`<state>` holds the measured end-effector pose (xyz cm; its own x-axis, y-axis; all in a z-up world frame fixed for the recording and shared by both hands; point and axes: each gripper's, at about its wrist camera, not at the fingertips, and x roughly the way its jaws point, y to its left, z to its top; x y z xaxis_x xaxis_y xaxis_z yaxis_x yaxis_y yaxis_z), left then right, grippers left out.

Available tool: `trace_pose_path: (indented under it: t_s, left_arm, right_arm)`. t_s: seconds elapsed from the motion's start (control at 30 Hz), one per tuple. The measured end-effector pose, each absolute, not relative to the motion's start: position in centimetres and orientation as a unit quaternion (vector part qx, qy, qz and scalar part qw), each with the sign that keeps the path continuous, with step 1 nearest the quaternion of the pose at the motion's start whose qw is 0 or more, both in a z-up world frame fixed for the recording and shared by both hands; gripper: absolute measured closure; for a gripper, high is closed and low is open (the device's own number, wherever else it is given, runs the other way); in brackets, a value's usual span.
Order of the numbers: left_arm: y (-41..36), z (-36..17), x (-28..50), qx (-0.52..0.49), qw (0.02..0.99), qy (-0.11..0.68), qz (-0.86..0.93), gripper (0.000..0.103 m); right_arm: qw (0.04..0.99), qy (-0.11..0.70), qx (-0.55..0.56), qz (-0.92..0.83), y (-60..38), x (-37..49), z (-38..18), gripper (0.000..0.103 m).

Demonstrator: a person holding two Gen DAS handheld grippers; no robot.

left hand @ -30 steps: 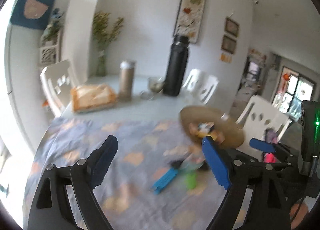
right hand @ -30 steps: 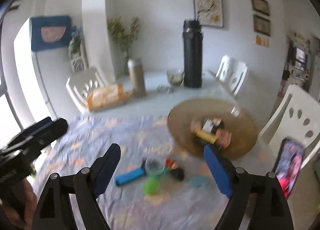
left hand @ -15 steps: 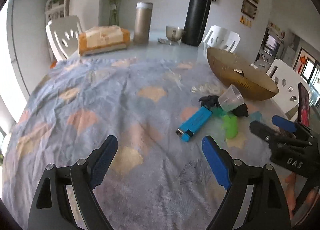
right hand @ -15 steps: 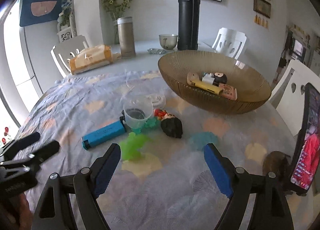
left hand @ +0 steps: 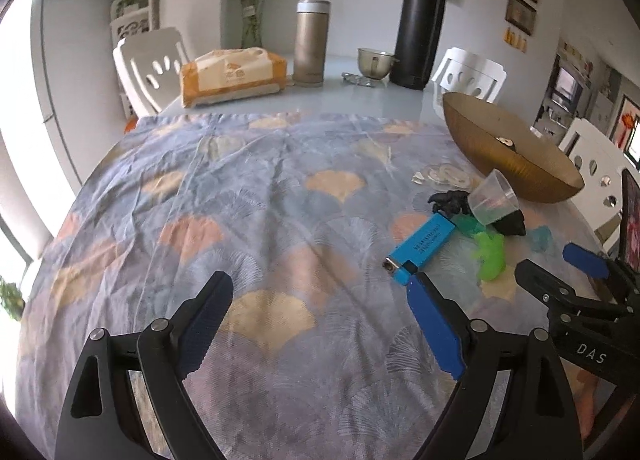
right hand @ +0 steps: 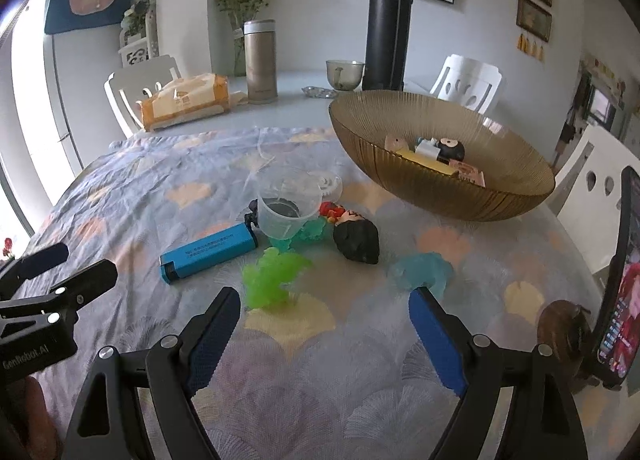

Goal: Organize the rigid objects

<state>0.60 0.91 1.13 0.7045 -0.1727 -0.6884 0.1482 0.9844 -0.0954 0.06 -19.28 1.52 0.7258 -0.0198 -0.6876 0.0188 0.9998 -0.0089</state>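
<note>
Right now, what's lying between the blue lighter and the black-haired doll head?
In the right wrist view, a tipped clear plastic cup and teal jelly-like toy sit between the blue lighter and black-haired doll head.

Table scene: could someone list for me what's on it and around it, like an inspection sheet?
Surface: patterned tablecloth over a pale table.
Job's things: blue lighter, clear cup lying tipped, green toy, black-haired figurine, pale blue toy; amber bowl already holds several items.
Clutter: tissue pack, steel flask, black thermos, phone.
Grippers: left gripper and right gripper, jaws open, empty.
Cables: nothing seen.
Surroundings: white chairs, flowers, framed pictures.
</note>
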Motion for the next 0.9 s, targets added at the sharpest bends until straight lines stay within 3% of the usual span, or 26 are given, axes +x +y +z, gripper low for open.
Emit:
trace_pose_path:
  t_s: [0.9]
  left_arm:
    - [0.25,0.78,0.8,0.002,0.917,0.388,-0.088,0.015]
  right_arm:
    - [0.926,0.377,-0.018,-0.016,-18.64,0.14,1.07,0.017]
